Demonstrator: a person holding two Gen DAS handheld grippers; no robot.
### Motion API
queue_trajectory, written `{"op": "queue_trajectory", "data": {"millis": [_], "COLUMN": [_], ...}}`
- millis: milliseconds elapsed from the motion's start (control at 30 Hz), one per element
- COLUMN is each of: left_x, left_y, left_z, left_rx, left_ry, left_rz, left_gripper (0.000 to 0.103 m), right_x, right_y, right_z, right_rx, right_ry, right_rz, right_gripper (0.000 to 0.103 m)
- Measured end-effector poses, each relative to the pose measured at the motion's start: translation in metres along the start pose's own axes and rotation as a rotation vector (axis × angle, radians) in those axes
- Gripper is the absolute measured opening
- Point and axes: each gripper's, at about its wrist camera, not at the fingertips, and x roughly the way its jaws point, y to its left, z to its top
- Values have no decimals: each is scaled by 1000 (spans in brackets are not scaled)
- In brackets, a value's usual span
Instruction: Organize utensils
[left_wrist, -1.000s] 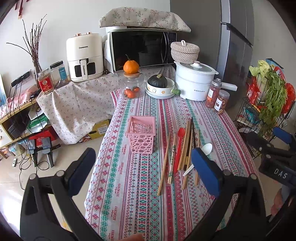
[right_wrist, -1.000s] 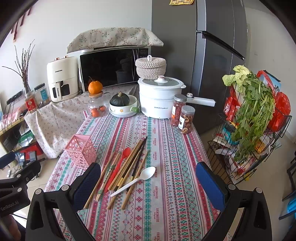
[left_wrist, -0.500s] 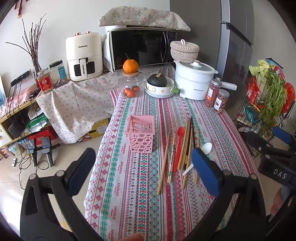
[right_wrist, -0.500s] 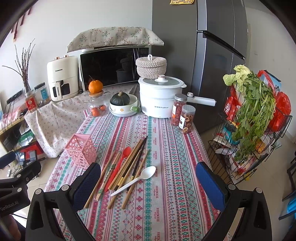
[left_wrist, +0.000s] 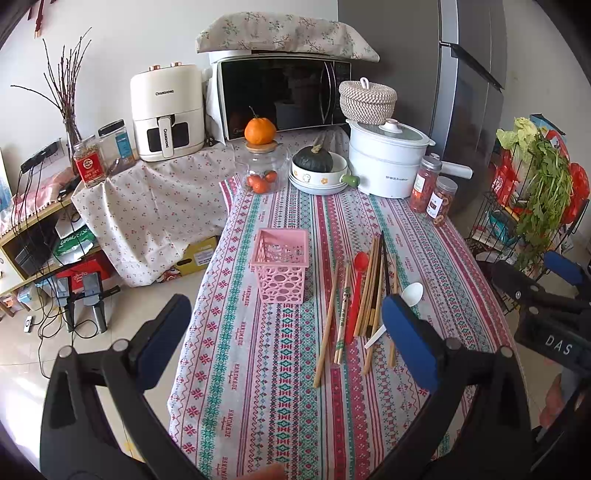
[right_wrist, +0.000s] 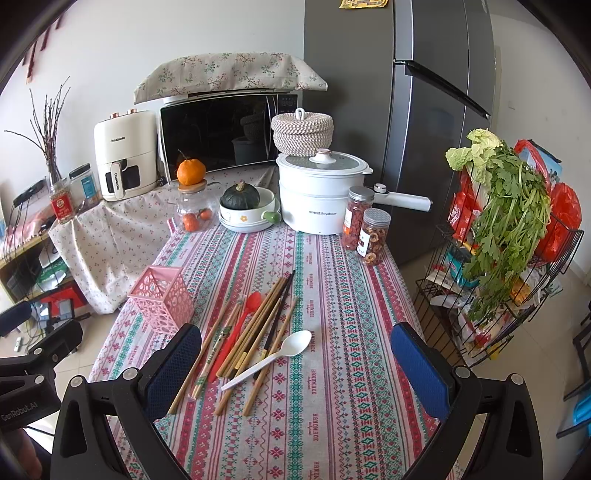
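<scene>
A pink perforated basket (left_wrist: 281, 267) (right_wrist: 162, 300) stands upright on the striped tablecloth (left_wrist: 258, 387). To its right lie several wooden chopsticks (left_wrist: 328, 321) (right_wrist: 255, 325), a red spoon (left_wrist: 357, 284) (right_wrist: 240, 328) and a white spoon (left_wrist: 400, 306) (right_wrist: 273, 356), loose on the cloth. My left gripper (left_wrist: 291, 343) is open and empty, held above the near part of the table. My right gripper (right_wrist: 299, 365) is open and empty, held above the near end of the utensils.
At the table's far end stand a glass jar with an orange on top (left_wrist: 261, 162), a bowl with a squash (left_wrist: 317, 171), a white electric pot (left_wrist: 388, 162) and two snack jars (left_wrist: 432, 192). A wire rack with greens (right_wrist: 506, 236) stands right of the table.
Both views have shifted only slightly; the utensils and basket have not moved, and both grippers stay open.
</scene>
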Motion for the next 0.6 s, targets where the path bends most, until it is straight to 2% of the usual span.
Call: {"op": "queue_trajectory", "data": {"millis": [600], "left_x": [1], "left_y": [-1], "left_z": [-2], "left_rx": [8], "left_ry": [4], "left_rz": [-6], "left_gripper": [103], "right_x": [1], "right_y": [1], "right_z": [-1], "right_rx": [-2], "right_ry": [5], "right_rz": [1], "right_gripper": [103]}}
